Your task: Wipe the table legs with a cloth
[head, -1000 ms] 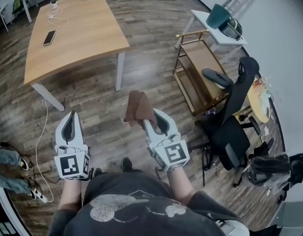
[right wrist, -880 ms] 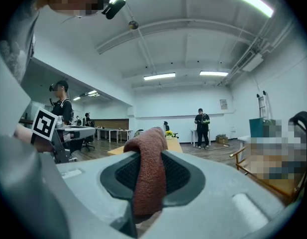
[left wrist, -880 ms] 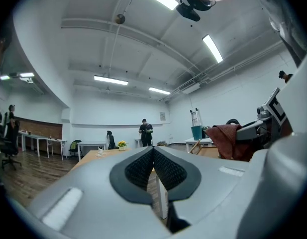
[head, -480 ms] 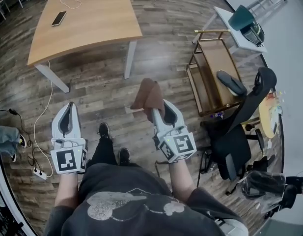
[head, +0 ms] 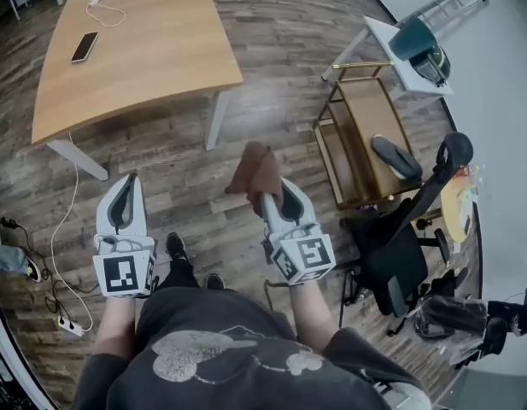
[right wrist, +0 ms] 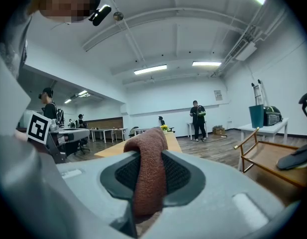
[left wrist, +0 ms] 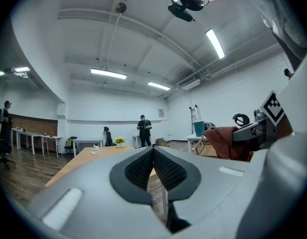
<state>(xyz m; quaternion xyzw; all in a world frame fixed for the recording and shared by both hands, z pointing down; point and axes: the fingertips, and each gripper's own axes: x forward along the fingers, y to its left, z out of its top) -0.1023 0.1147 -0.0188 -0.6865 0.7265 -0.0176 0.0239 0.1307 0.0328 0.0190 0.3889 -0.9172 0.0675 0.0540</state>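
A wooden table [head: 135, 49] with white legs stands ahead of me; its near right leg [head: 215, 120] and near left leg [head: 79, 158] show in the head view. My right gripper [head: 265, 190] is shut on a brown cloth [head: 256, 169], which sticks up between the jaws [right wrist: 149, 171]. It hangs in the air short of the right leg. My left gripper [head: 124, 198] is shut with nothing in it, held level beside the right one. In the left gripper view the tabletop [left wrist: 91, 158] and one leg [left wrist: 164, 203] show past the jaws.
A phone [head: 84, 47] and a white cable lie on the table. A wooden trolley [head: 357, 139] and a black office chair [head: 404, 229] stand to the right. A cord and power strip [head: 65, 323] lie on the floor at left. People [right wrist: 198, 118] stand far off.
I have stepped closer to the table, which now sits lower and nearer in the head view. Both grippers keep their hold and spacing; the cloth stays clamped.
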